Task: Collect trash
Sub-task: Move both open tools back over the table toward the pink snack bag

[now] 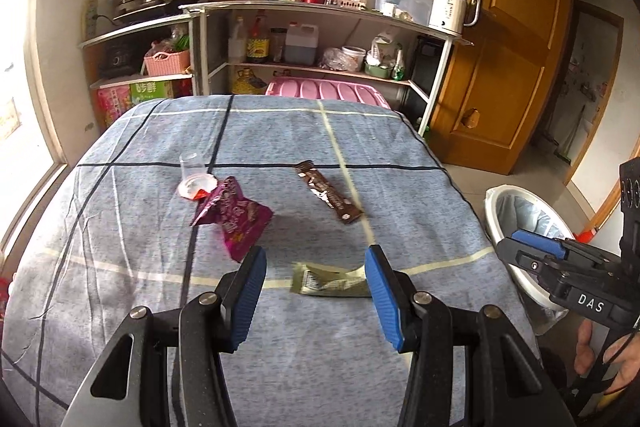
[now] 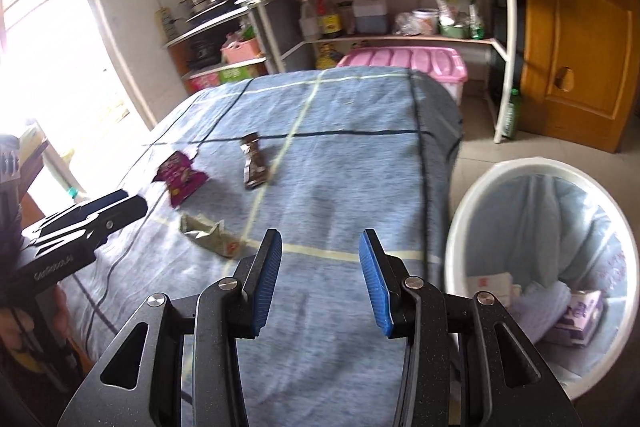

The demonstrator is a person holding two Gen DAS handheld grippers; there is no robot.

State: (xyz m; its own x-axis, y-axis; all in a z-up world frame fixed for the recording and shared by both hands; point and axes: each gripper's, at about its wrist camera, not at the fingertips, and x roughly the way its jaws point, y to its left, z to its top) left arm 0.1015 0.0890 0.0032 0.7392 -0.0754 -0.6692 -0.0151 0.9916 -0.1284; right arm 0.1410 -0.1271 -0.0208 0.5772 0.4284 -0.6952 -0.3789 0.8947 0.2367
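Trash lies on a table with a blue checked cloth (image 1: pixel 400 167). A silver-green wrapper (image 1: pixel 330 281) lies just ahead of my open, empty left gripper (image 1: pixel 316 255), between its fingertips; it also shows in the right wrist view (image 2: pixel 208 237). Farther off lie a magenta snack bag (image 1: pixel 236 215) (image 2: pixel 180 179), a brown wrapper (image 1: pixel 328 197) (image 2: pixel 254 165) and a clear plastic cup (image 1: pixel 194 175) on its side. My right gripper (image 2: pixel 320 243) is open and empty above the table's right part, beside a white bin (image 2: pixel 480 199) (image 1: pixel 496 211) that holds some trash.
The bin stands on the floor right of the table, lined with a pale bag. Behind the table are metal shelves (image 1: pixel 320 11) with bottles and pots, a pink storage box (image 1: pixel 324 93) and a wooden door (image 1: pixel 512 39). A bright window is at left.
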